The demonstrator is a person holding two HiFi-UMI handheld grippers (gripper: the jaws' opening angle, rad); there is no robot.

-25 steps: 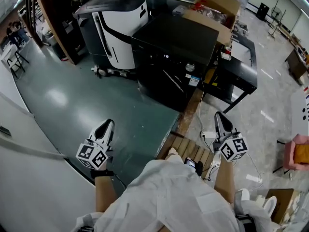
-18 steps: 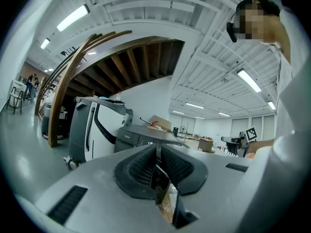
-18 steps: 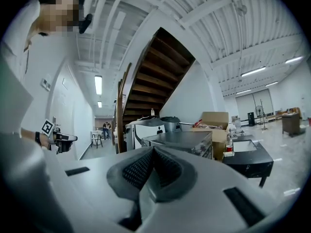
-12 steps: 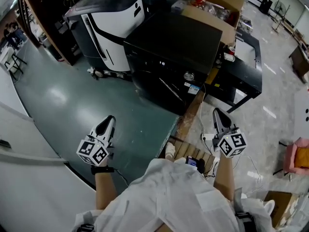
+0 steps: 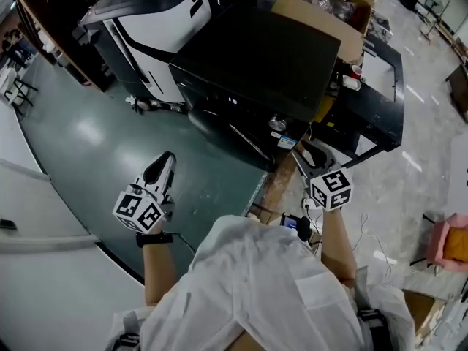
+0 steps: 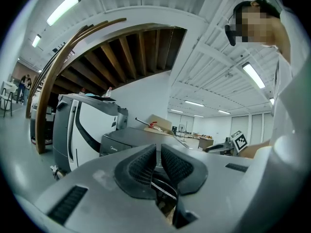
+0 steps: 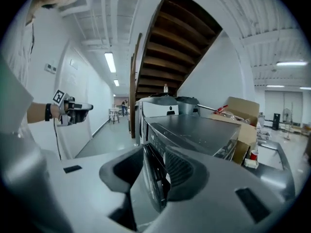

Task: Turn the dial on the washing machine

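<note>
The black washing machine (image 5: pixel 256 57) stands ahead of me, its silver dial (image 5: pixel 277 123) at the right end of the front panel. My right gripper (image 5: pixel 310 154) hovers just below and right of the dial, apart from it, with its jaws a little open and nothing between them. In the right gripper view the machine's front edge (image 7: pixel 154 171) shows through the gap between the jaws. My left gripper (image 5: pixel 161 168) hangs over the green floor, left of the machine, shut and holding nothing. The left gripper view shows the machine (image 6: pixel 121 141) beyond the left gripper (image 6: pixel 158 152).
A white and black machine (image 5: pixel 157 28) stands to the left of the washer. Open cardboard boxes (image 5: pixel 322 13) sit behind it, and a black table (image 5: pixel 376 86) is to the right. A wooden pallet (image 5: pixel 281 185) and cables lie on the floor by my feet.
I have stepped closer to the washer. My right gripper has moved forward and left, up to the machine's front right corner near the dial. The left gripper has barely moved.
</note>
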